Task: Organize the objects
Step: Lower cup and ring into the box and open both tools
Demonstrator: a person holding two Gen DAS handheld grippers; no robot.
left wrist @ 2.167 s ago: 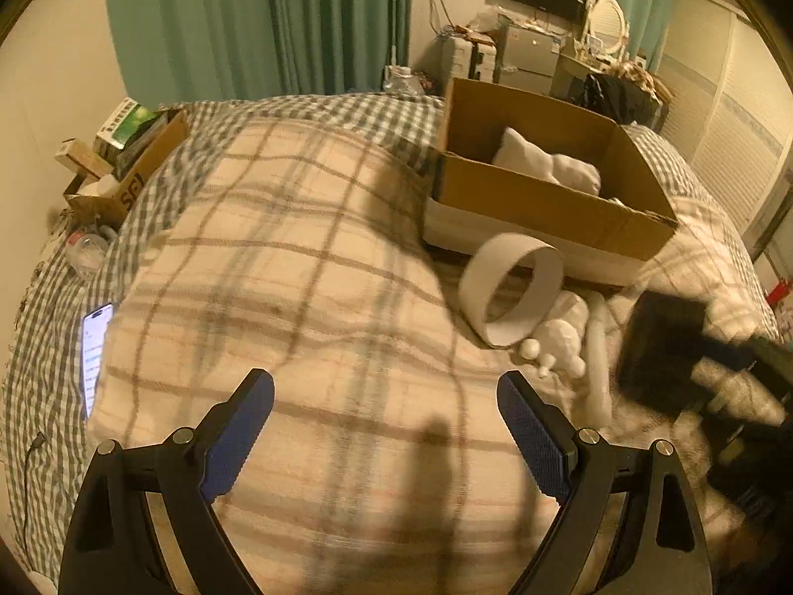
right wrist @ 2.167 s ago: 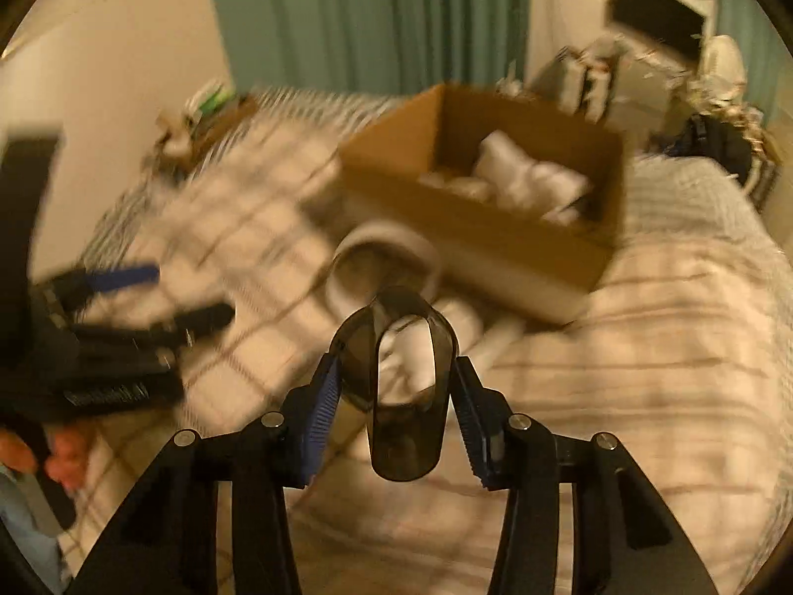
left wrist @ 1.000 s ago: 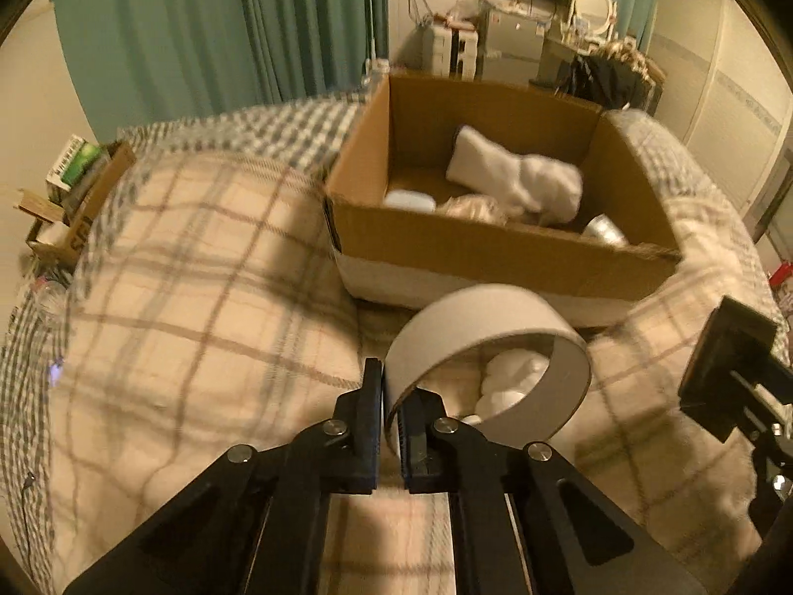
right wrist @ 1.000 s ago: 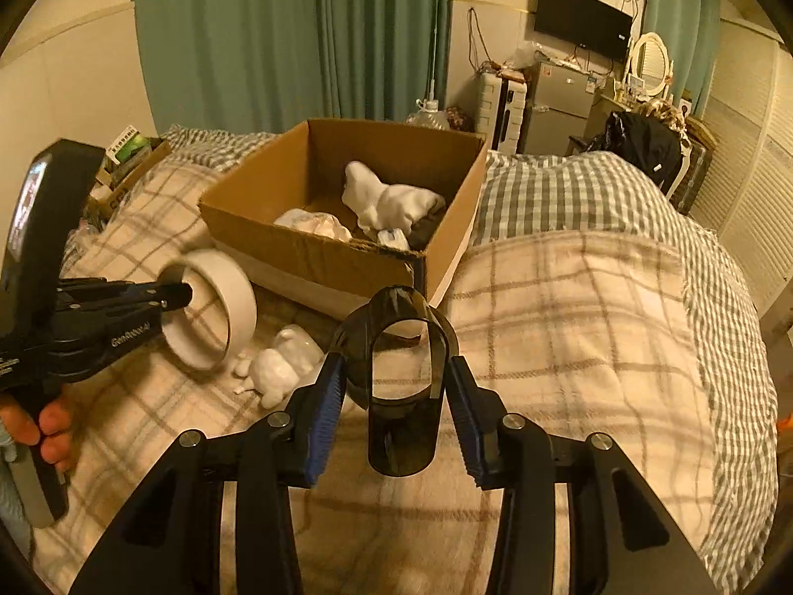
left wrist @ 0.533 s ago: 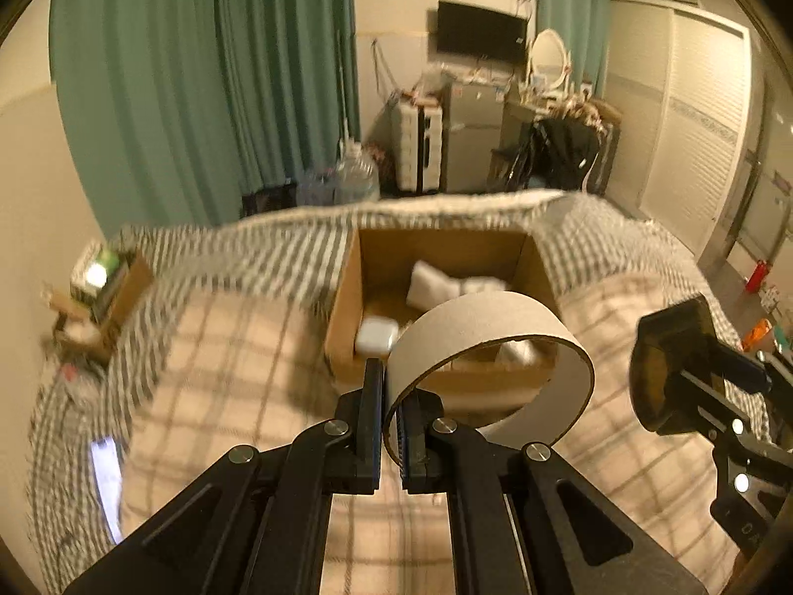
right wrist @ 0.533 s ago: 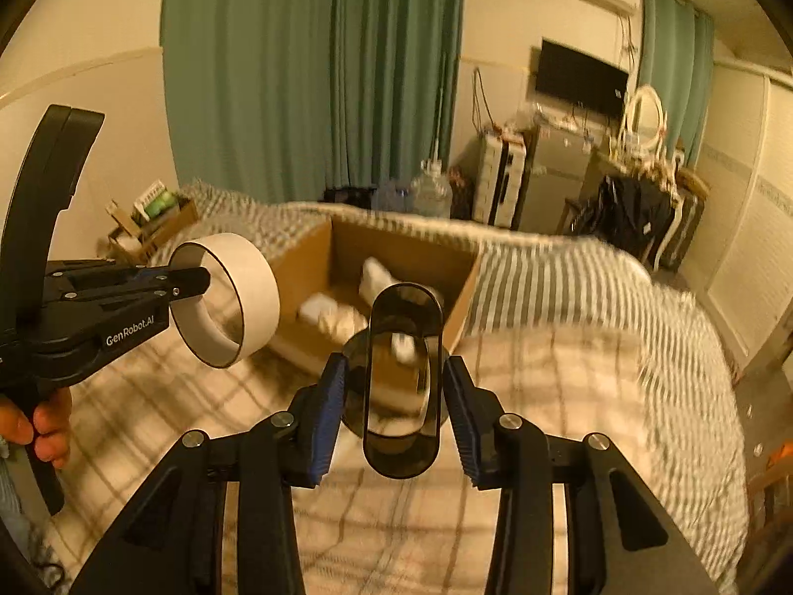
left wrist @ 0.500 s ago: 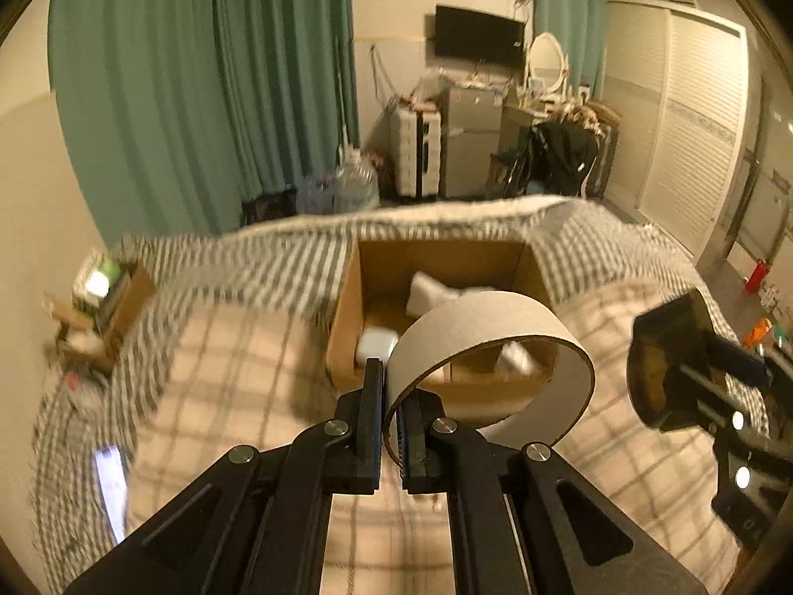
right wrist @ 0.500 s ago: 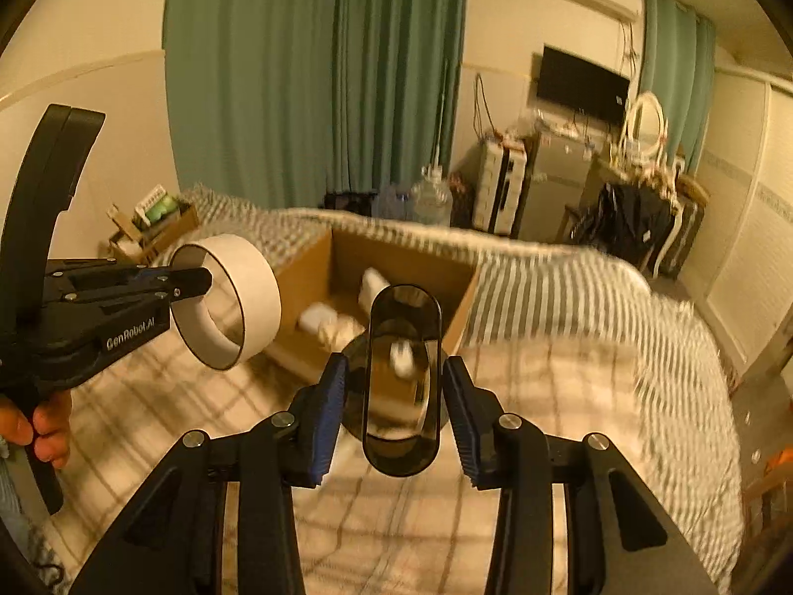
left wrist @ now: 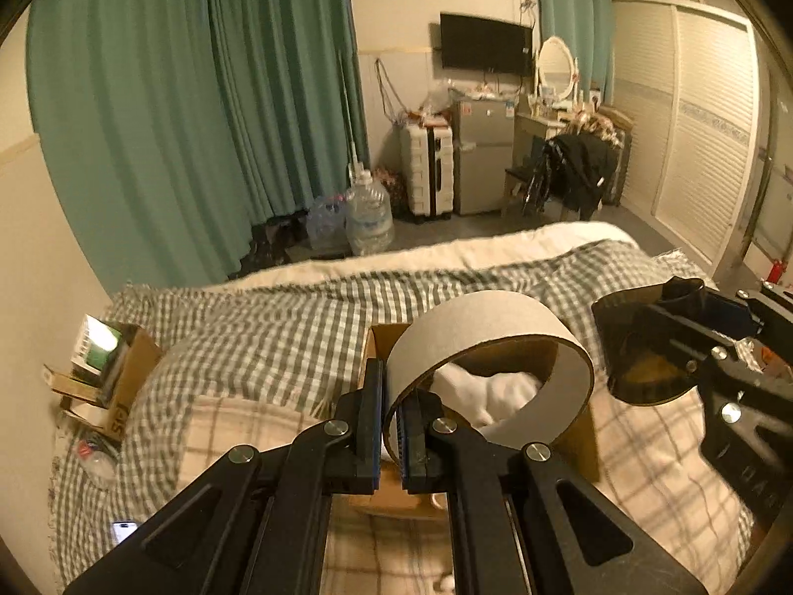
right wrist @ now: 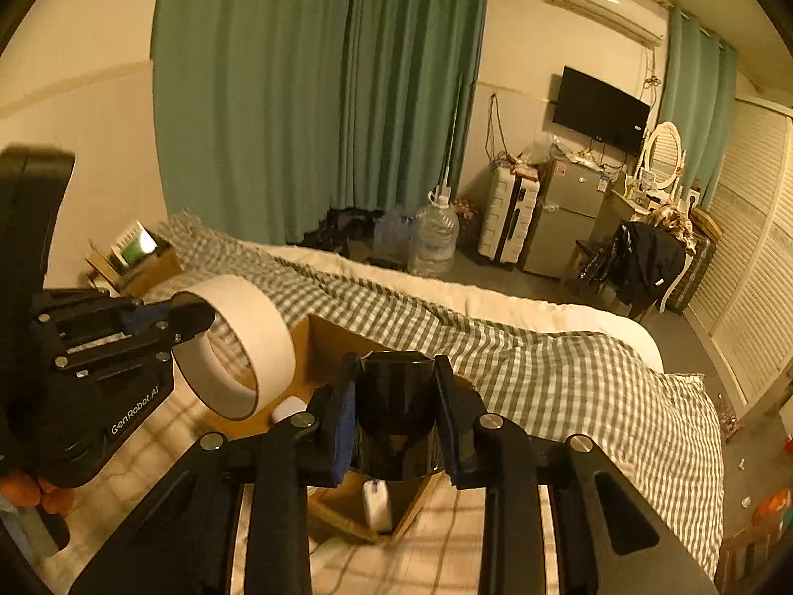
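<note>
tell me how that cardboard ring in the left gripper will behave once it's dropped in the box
The cardboard ring looks thin-walled and hollow, so probably light. Pinched at one wall by the left gripper, it keeps its round shape, so fairly stiff. Landing on edge, it may roll.

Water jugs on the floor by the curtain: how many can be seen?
2. A large clear jug stands in front of the green curtain; a smaller one sits just left of it, touching. Others may be hidden behind the bed.

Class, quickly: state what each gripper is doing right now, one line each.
Left gripper: shut on the wide white cardboard ring.
Right gripper: shut on the dark translucent plastic cup.
</note>
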